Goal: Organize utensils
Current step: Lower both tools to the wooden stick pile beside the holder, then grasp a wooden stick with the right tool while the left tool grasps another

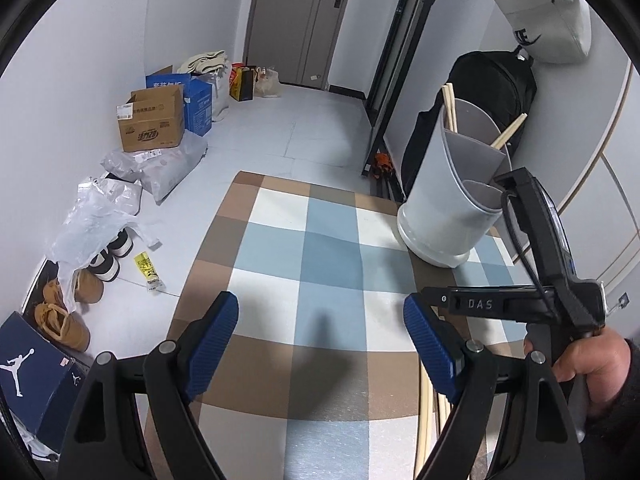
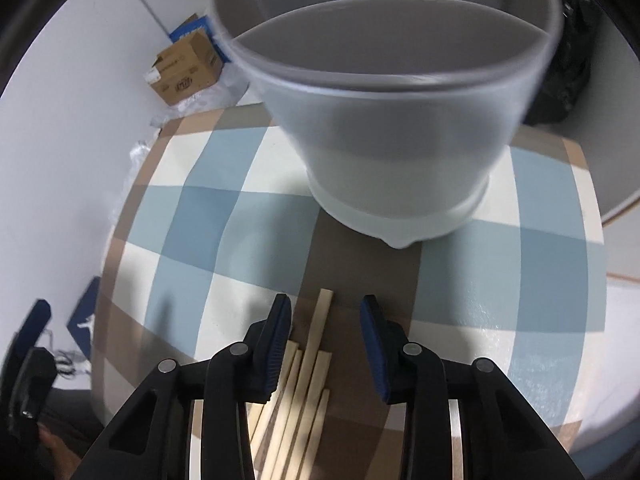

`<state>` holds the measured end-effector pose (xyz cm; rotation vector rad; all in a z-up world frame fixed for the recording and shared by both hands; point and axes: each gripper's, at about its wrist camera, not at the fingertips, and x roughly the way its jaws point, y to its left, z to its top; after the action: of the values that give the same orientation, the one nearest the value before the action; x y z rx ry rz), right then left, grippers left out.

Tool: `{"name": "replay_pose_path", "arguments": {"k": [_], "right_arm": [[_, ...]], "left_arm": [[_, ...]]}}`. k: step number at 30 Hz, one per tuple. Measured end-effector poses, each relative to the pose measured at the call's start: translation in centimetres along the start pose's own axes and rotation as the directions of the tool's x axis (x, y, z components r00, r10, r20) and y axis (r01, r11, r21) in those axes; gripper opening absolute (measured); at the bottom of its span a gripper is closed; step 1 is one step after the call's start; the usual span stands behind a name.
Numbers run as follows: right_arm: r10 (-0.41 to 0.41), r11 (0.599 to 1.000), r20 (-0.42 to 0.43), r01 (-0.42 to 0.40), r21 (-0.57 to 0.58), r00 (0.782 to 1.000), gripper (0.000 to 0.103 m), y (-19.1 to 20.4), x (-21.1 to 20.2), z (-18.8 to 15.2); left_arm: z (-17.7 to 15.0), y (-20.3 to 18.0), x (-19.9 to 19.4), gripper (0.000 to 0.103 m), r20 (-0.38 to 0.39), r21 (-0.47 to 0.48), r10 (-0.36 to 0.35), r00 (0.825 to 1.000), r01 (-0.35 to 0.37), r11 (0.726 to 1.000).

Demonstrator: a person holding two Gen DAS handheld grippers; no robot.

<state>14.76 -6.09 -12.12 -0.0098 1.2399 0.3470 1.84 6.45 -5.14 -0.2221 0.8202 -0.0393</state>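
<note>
A pale grey utensil holder (image 1: 452, 200) with inner dividers stands at the table's far right; a few wooden chopsticks (image 1: 452, 104) stick out of its back compartment. It fills the top of the right wrist view (image 2: 392, 152). Several loose wooden chopsticks (image 2: 308, 364) lie on the checked tablecloth (image 2: 192, 232), under and between my right gripper's (image 2: 325, 344) open blue pads. The right gripper touches none that I can see. My left gripper (image 1: 320, 344) is open and empty above the cloth (image 1: 304, 256). Chopstick ends (image 1: 426, 420) show beside its right finger.
The right gripper's body (image 1: 536, 264) and the hand holding it are at the right of the left wrist view. Beyond the table's left edge, on the floor, are cardboard boxes (image 1: 152, 120), plastic bags (image 1: 156, 164), shoes (image 1: 68, 320) and a shoebox (image 1: 32, 372). A black backpack (image 1: 496, 92) is behind the holder.
</note>
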Motion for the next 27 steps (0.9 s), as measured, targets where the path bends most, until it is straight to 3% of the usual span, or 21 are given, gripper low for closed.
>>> {"name": "replay_pose_path", "arguments": {"k": [5,15,27], "right_arm": [[-0.065,0.998,0.037,0.066,-0.011,0.997,0.008,0.1,-0.1,-0.3],[0.026,0.997,0.165,-0.037,0.064,0.986,0.007,-2.4,-3.4,-1.2],[0.149,0.978,0.371,-0.192,0.082,0.917,0.006,-5.1,-11.5,-3.2]], "left_arm": [[0.1,0.6,0.3,0.081,-0.005,-0.019,0.013,1.000,-0.013,1.000],[-0.3,0.1,1.0,0.081,-0.028,0.017,0.031,0.999,-0.030,0.999],[-1.5,-3.3,3.6,0.081,-0.169,0.099,0.034,0.985,-0.017,0.995]]}}
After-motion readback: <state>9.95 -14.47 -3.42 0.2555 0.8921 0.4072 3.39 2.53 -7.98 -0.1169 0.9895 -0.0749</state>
